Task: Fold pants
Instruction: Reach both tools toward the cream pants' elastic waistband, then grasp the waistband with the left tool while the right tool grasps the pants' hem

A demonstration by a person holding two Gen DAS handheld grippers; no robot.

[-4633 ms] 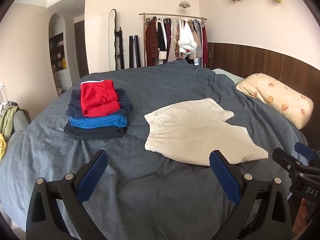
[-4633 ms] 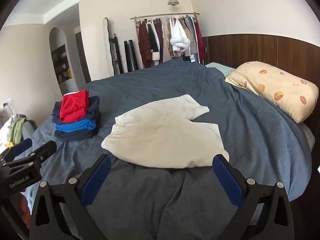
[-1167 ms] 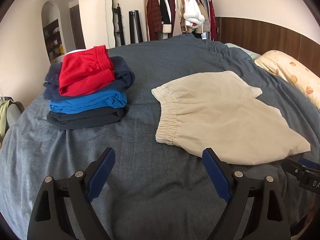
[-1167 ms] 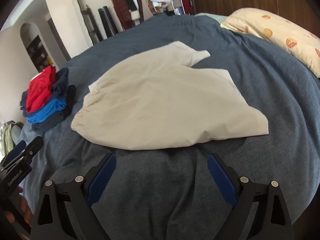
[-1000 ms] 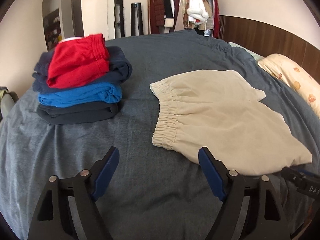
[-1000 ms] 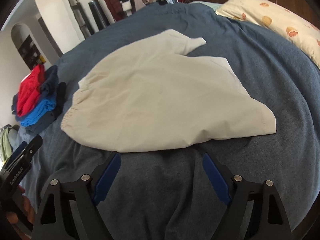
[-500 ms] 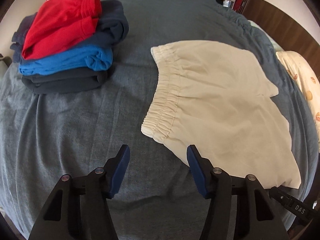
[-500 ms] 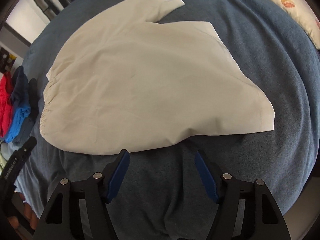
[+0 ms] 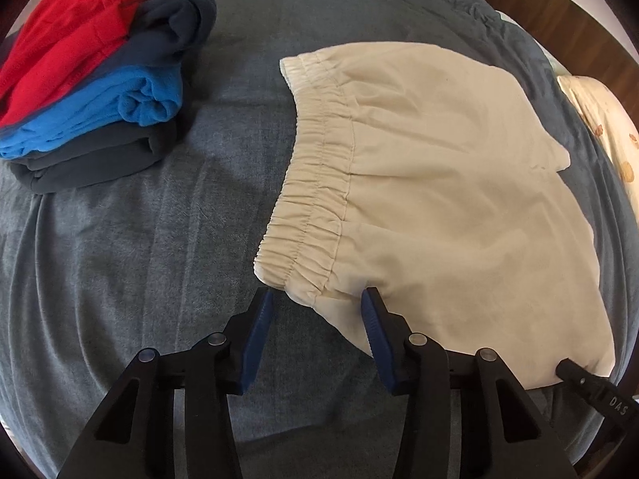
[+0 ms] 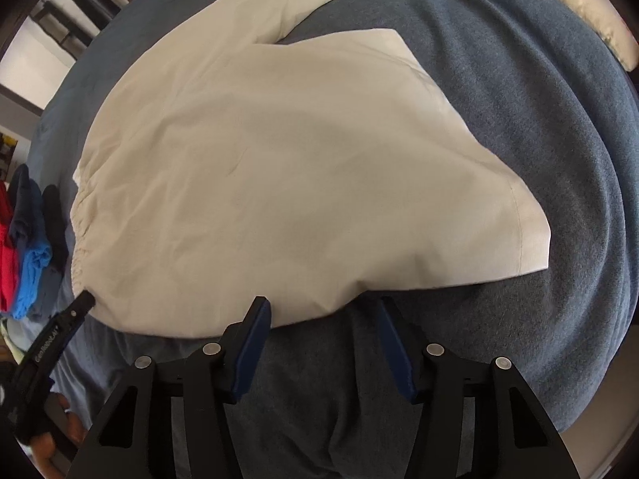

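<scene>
Cream shorts [image 9: 431,183] with an elastic waistband lie flat on the blue-grey bedspread [image 9: 120,279]; they also show in the right wrist view [image 10: 287,167]. My left gripper [image 9: 317,299] is open, its blue pads [image 9: 259,319] on either side of the near waistband corner. My right gripper [image 10: 321,311] is open at the shorts' near edge, left of the near leg hem. Each gripper's tip shows in the other's view.
A stack of folded red, navy and blue garments [image 9: 92,68] sits at the left of the bed. A patterned pillow [image 9: 603,119] lies at the far right. The bed's edge falls away close below both grippers.
Both grippers have dropped and moved forward to the near edge of the shorts, and their jaws have narrowed. The left now straddles the waistband corner. The shorts have not moved.
</scene>
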